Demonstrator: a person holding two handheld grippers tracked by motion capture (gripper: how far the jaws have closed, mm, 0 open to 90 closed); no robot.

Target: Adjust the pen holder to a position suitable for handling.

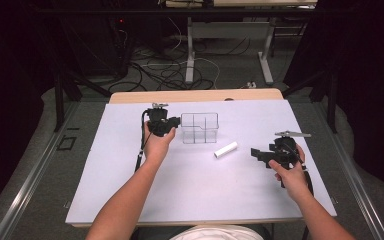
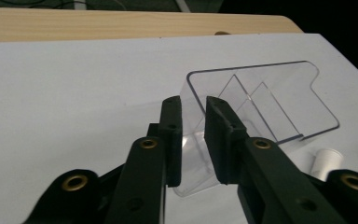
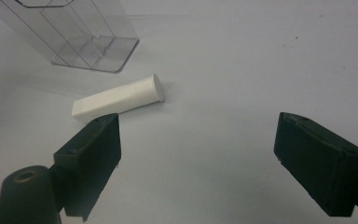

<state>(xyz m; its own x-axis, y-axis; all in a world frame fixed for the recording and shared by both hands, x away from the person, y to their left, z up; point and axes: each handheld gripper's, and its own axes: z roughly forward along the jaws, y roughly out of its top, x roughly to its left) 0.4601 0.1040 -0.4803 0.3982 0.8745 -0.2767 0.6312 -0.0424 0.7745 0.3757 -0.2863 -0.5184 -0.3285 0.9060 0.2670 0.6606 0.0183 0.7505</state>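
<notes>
The left gripper (image 1: 176,122) is held out on an extended forearm, its jaws nearly together with a narrow gap. The right gripper (image 1: 256,152) sits nearer the body, jaws spread wide.

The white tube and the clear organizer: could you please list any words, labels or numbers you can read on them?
None can be read. The white tube shows plain, with no print. The clear organizer bears no label or mark. The white mat is blank as well.
</notes>
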